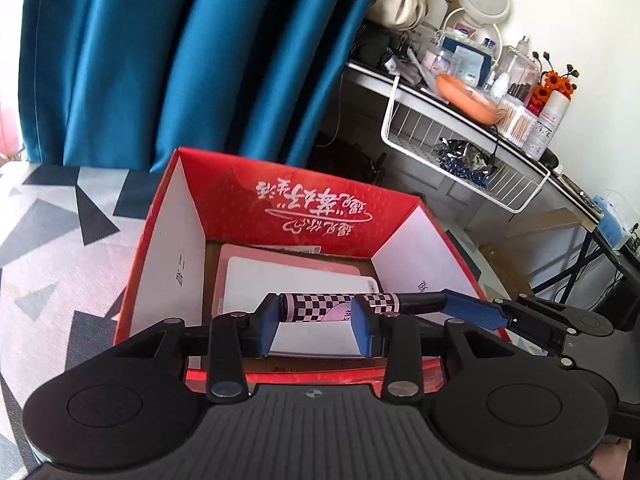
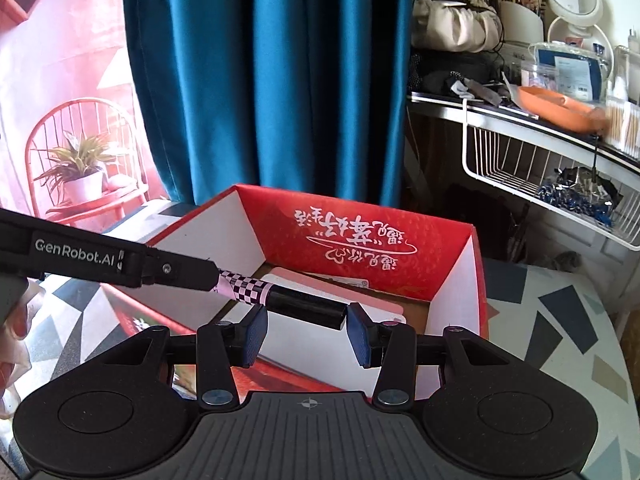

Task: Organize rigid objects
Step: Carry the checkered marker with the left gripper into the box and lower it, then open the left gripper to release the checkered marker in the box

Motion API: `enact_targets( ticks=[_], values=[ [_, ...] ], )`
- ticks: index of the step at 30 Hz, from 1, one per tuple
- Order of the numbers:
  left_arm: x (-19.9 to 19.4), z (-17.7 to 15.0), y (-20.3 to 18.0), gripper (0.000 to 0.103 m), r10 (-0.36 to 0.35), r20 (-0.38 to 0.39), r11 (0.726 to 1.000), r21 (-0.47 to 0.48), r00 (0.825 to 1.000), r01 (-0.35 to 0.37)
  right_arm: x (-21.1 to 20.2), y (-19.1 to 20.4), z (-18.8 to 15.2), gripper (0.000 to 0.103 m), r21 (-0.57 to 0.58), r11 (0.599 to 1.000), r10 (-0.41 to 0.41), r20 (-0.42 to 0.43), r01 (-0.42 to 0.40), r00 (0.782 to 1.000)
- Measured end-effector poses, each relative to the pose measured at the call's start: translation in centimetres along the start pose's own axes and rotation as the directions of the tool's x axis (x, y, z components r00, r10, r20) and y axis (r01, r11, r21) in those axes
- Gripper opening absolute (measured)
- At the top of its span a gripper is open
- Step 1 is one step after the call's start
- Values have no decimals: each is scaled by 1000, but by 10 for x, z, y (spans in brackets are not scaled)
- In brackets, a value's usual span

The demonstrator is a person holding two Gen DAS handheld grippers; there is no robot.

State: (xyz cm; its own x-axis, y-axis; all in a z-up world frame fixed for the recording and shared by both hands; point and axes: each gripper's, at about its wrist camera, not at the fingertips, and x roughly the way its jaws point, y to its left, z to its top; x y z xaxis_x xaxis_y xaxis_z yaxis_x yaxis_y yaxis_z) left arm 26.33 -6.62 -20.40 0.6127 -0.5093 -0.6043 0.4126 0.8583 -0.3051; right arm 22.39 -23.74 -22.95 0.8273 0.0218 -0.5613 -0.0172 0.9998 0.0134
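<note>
A pink and black checkered tube with a black cap (image 1: 332, 305) hangs level over the open red cardboard box (image 1: 308, 204). My left gripper (image 1: 314, 316) has its blue pads (image 1: 267, 320) at the tube's checkered part, shut on it lengthwise. My right gripper (image 2: 306, 334) stands at the black cap end (image 2: 308, 308), its pads (image 2: 253, 330) a little apart from the cap. In the right wrist view the left gripper's arm (image 2: 100, 260) holds the tube's checkered end (image 2: 240, 286). White and pink flat items (image 1: 296, 276) lie in the box (image 2: 360, 236).
The box sits on a table with a grey, black and white triangle cloth (image 1: 60, 220). Blue curtains (image 1: 180, 52) hang behind. A cluttered shelf (image 1: 460, 92) with a white wire basket (image 1: 460, 160) stands to the right.
</note>
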Motion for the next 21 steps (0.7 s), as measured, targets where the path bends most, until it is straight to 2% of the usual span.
enact_targets(
  ticks=[10, 21],
  values=[
    [21, -5, 3, 40, 32, -51, 999, 40, 998, -30, 23, -9, -3, 42, -13, 1000, 14, -52, -15, 999],
    [23, -7, 2, 40, 42, -55, 997, 59, 998, -39, 30, -15, -6, 44, 31, 999, 41, -78, -39, 996]
  ],
)
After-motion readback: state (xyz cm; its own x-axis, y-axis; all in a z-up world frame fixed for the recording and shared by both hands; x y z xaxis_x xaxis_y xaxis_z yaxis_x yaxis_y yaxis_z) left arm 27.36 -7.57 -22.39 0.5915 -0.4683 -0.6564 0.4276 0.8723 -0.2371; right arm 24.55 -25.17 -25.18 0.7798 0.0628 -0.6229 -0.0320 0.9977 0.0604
